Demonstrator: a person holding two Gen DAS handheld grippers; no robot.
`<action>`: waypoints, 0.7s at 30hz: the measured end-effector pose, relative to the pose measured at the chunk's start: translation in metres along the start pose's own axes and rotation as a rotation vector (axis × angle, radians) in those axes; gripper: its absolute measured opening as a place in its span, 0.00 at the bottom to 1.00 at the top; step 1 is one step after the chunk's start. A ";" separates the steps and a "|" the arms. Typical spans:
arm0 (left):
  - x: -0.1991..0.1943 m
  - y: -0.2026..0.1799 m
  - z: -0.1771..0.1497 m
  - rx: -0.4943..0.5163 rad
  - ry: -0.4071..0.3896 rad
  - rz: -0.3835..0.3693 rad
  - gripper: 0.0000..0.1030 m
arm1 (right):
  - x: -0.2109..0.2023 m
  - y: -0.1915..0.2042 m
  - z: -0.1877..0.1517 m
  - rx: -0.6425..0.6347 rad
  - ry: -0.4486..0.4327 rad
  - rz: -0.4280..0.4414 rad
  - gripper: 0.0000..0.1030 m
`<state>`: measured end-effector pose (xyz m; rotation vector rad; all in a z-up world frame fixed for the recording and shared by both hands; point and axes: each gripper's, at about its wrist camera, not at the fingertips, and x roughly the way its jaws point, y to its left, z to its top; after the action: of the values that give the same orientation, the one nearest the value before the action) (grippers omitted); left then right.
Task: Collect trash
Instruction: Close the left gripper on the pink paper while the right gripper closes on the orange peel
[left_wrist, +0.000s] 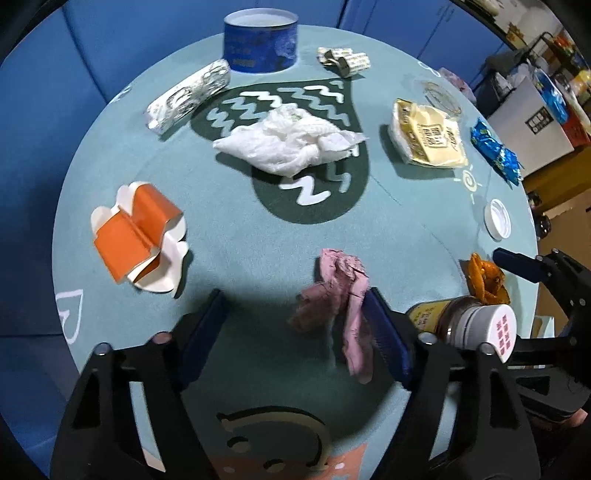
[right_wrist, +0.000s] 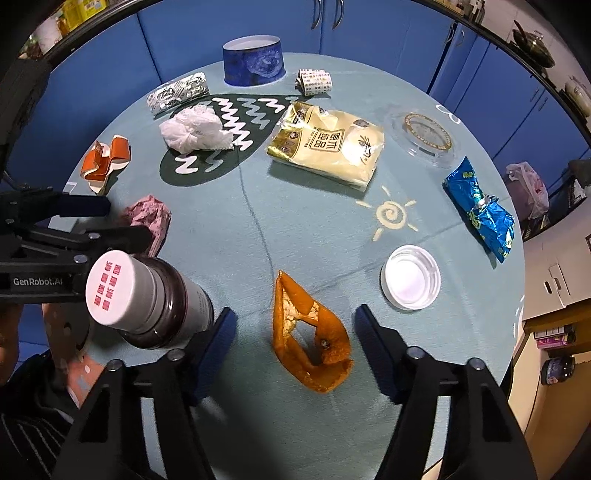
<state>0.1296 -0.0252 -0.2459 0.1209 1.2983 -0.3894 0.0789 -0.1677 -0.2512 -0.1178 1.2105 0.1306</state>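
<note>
My left gripper (left_wrist: 295, 314) is open low over the round teal table (left_wrist: 236, 229), with a crumpled pink paper (left_wrist: 338, 295) lying against its right finger. My right gripper (right_wrist: 293, 325) is open around an orange peel (right_wrist: 314, 339) on the table. Other trash lies about: a white tissue wad (left_wrist: 291, 142), a torn orange carton (left_wrist: 138, 238), a yellow snack bag (right_wrist: 328, 146), a blue foil wrapper (right_wrist: 480, 208), a foil blister strip (left_wrist: 188, 98), and a small patterned wrapper (left_wrist: 345, 59). A blue round tub (left_wrist: 260, 40) stands at the far edge.
A brown bottle with a white cap (right_wrist: 147, 301) lies on its side between the two grippers. A white lid (right_wrist: 410, 277) and a clear lid (right_wrist: 424, 136) rest on the right part of the table. Blue cabinets surround the table.
</note>
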 end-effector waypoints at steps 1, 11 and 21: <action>0.000 -0.003 0.001 0.007 0.000 -0.006 0.64 | 0.001 0.000 0.000 0.000 0.003 0.003 0.58; -0.003 -0.014 0.002 0.024 -0.018 -0.070 0.22 | -0.002 0.005 0.001 -0.027 -0.018 0.018 0.25; -0.019 -0.009 0.000 0.005 -0.064 -0.045 0.07 | -0.012 -0.002 0.001 -0.001 -0.035 0.015 0.14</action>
<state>0.1221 -0.0297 -0.2261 0.0824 1.2387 -0.4317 0.0759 -0.1701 -0.2397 -0.1068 1.1769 0.1460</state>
